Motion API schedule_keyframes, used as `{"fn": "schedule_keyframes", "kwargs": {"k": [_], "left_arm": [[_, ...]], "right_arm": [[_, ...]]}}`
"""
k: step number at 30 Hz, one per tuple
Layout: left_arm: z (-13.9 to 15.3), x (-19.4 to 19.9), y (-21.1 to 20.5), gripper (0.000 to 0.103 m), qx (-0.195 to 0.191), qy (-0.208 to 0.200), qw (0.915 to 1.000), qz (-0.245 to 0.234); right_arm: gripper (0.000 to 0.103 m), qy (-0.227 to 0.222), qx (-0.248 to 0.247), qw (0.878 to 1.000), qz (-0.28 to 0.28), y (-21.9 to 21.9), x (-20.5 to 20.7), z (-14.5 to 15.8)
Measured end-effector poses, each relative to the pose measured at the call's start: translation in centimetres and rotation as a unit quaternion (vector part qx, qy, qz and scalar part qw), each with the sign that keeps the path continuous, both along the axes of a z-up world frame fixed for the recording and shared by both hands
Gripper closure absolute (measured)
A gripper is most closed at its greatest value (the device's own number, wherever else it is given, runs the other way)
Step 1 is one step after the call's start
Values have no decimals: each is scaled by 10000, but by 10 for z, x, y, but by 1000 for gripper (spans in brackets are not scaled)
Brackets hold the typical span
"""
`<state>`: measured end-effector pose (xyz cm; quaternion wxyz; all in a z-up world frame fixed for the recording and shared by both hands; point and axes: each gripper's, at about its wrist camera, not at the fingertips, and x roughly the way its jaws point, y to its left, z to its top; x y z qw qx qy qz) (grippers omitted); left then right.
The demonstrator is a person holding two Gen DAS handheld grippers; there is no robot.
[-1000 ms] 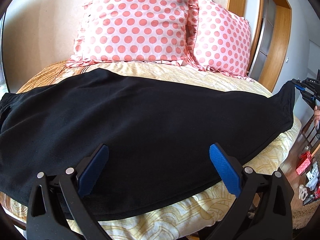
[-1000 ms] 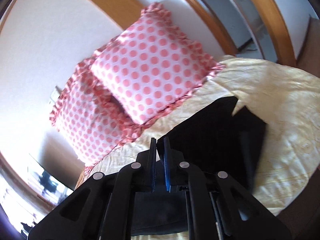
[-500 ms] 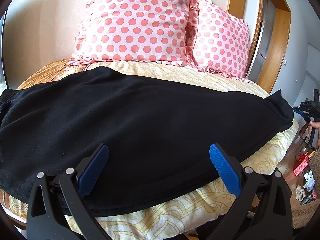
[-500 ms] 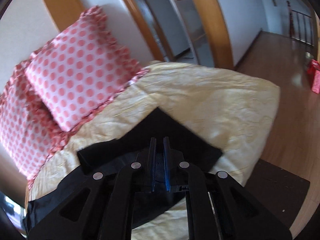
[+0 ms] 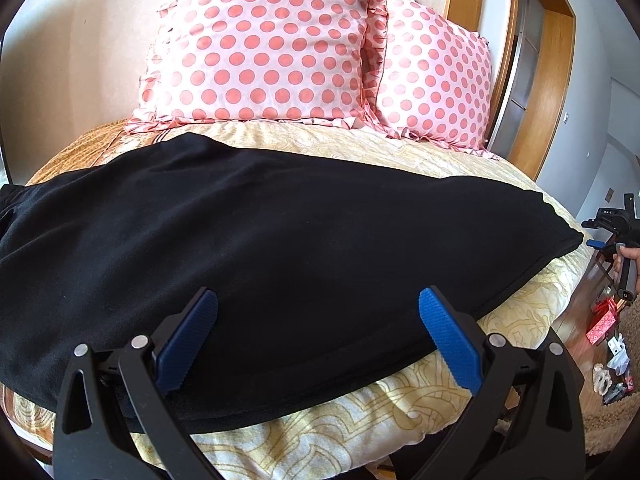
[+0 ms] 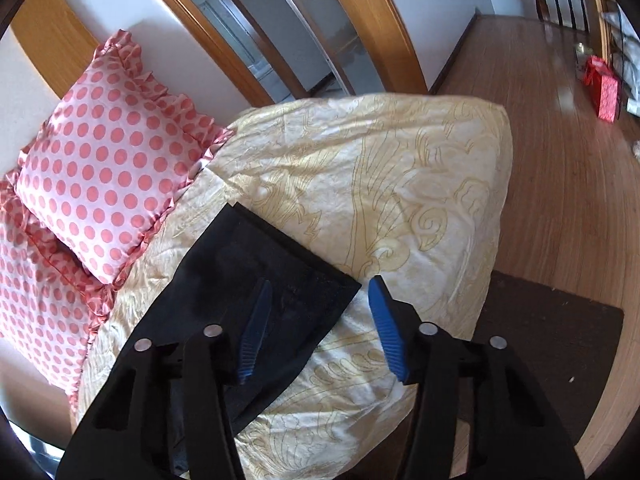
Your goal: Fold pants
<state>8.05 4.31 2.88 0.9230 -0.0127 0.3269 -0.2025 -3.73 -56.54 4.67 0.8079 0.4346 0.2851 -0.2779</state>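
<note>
The black soft-fabric pants (image 5: 280, 248) lie spread flat across the cream, gold-patterned quilted bed (image 6: 400, 184), below two pink polka-dot pillows (image 5: 264, 40). The left claw (image 5: 318, 312) hovers released over their near edge; the right claw (image 6: 318, 300) has just been opening — the pant end lies beneath it, unpinched.

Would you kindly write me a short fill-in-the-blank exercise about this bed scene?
1. The pants lying across the bed are ____ in colour.
2. ____ polka-dot pillows stand at the head of the bed.
3. The right gripper is ____, with the pant hem lying beneath it.
4. The gripper pads are ____.

Missing words: black; two; open; blue
</note>
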Motion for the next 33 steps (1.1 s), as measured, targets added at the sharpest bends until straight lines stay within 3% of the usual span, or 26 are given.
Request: {"fn": "schedule_keyframes", "kwargs": {"k": [4, 7, 14, 17, 20, 23, 28, 33], "left_arm": [[-1, 0, 0, 2, 16, 19, 10000, -1], [-1, 0, 0, 2, 24, 19, 10000, -7], [-2, 0, 0, 2, 30, 29, 10000, -22], [-2, 1, -1, 2, 41, 44, 10000, -18], [-2, 1, -1, 2, 42, 46, 10000, -13], [-2, 3, -2, 2, 35, 59, 10000, -19], [0, 2, 0, 2, 40, -13, 10000, 16], [4, 0, 13, 2, -57, -93, 9997, 208]], "right_arm": [[60, -56, 204, 9998, -70, 0, -1, -8], [60, -492, 662, 9966, -61, -5, -4, -16], [64, -901, 976, 9897, -541, -20, -15, -23], [64, -940, 885, 9905, -482, -21, -10, -24], [64, -1363, 1393, 9806, -212, -18, -7, -35], [68, -1367, 1267, 9823, -188, -15, -6, -34], [90, -1300, 1154, 9846, -164, -15, -5, -35], [90, -1791, 929, 9791, 248, -5, 3, -10]]}}
